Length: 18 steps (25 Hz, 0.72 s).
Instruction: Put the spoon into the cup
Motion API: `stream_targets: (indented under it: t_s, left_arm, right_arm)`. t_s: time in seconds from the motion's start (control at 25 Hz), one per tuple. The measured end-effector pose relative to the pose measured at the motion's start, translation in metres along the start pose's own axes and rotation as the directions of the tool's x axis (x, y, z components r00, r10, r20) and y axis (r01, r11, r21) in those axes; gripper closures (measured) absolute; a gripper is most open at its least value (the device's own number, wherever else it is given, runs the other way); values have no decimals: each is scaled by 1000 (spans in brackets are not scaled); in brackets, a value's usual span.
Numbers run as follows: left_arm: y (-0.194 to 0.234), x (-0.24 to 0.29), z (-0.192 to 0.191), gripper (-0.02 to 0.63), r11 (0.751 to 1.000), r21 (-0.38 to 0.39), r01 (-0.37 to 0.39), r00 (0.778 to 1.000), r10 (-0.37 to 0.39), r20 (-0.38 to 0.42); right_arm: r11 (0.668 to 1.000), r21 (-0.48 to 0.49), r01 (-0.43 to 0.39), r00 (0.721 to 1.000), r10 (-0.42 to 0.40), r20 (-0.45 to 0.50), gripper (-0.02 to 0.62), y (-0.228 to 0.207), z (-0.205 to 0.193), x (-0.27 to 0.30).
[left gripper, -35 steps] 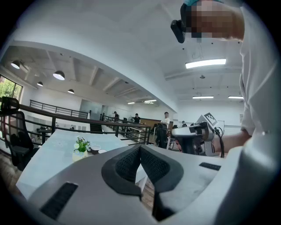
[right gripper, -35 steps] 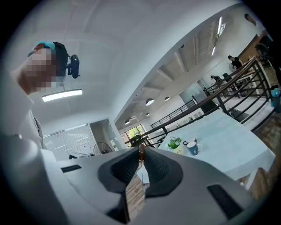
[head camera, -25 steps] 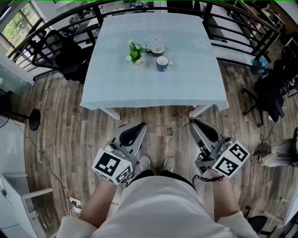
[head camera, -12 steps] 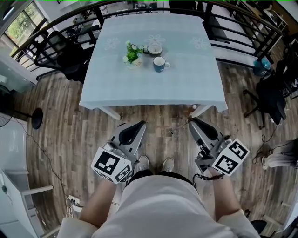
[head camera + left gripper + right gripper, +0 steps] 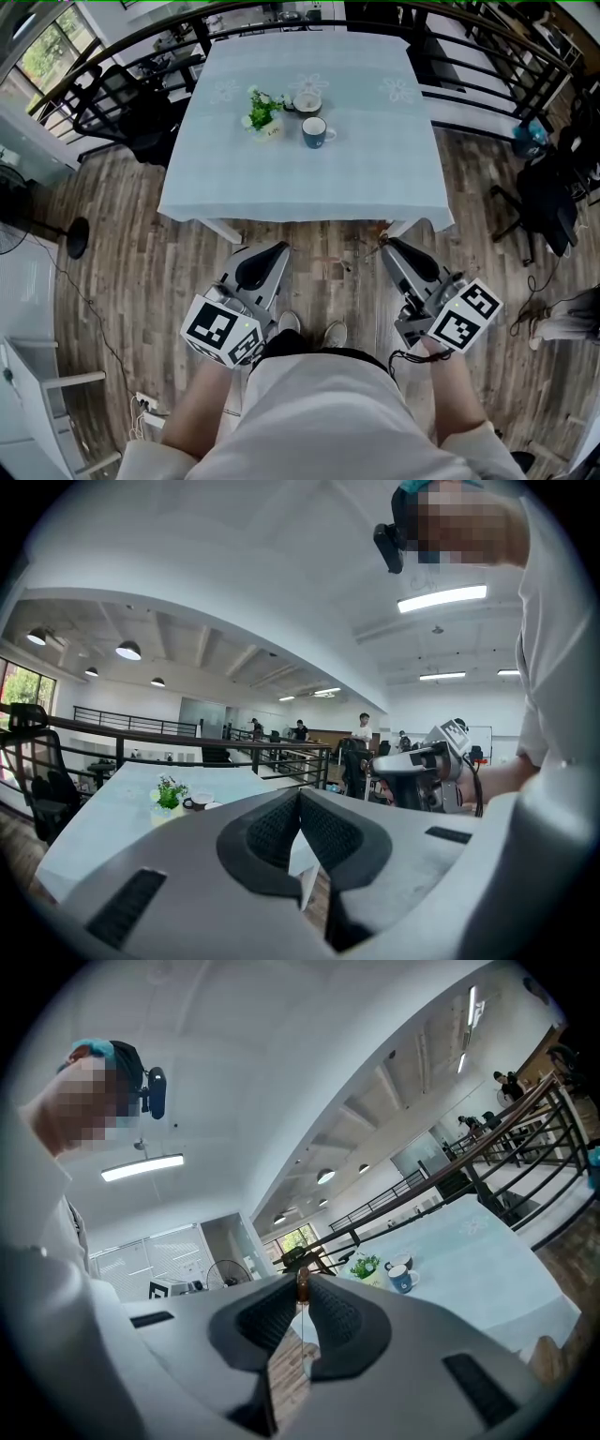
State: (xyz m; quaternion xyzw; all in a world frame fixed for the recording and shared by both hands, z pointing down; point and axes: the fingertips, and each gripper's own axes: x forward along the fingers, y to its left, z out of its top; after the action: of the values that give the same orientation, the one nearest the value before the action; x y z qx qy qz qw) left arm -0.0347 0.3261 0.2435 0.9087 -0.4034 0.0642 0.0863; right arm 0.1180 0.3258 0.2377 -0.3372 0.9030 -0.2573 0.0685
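One spoon point(image 5: 302, 1283) is all you are carrying: it stands edge-on between the jaws of your right gripper point(image 5: 387, 246), showing only as a thin sliver with a brown tip, and those jaws are pressed against it from both sides. The cup point(image 5: 314, 132), dark blue with its handle turned to the right, stands well away from it on the far half of the table point(image 5: 375, 169), resting on the pale blue cloth. A small potted plant point(image 5: 255, 111) sits just to the cup's left, and a white dish point(image 5: 307, 101) lies just beyond the cup on its far side. Your left gripper point(image 5: 277, 249) has its jaws brought together with nothing between them. You hold both grippers low and close to your body, one at each hip, over the wood floor point(image 5: 122, 272), well short of the table's near edge. Their jaws point forward toward the table and their marker cubes sit nearest to you. Both of your forearms come out bare from a white top and reach down and slightly outward to the handles. The tips of your shoes show between the two grippers. Black chairs point(image 5: 122, 103) stand beside the table's far left corner, backed by a dark railing.
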Motion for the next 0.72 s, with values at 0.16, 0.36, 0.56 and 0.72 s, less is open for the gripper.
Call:
stream_targets:
  t_s: [0.16, 0.36, 0.56, 0.72]
  left_arm:
    - [-1, 6, 0, 584, 1000, 3, 0, 1000, 0, 0]
    - [6, 14, -2, 584, 1000, -3, -9, 1000, 9, 4]
    - [19, 28, -5, 584, 1000, -13, -7, 1000, 7, 5]
    - [35, 41, -8, 584, 1000, -14, -6, 1000, 6, 3]
  right_arm:
    - [1000, -1, -1, 1000, 1, -2, 541, -6, 2, -2]
    - [1000, -4, 7, 1000, -7, -6, 541, -15, 4, 2]
    - [1000, -3, 17, 1000, -17, -13, 541, -30, 7, 13]
    - [1000, -2, 26, 1000, -26, -17, 541, -44, 8, 27]
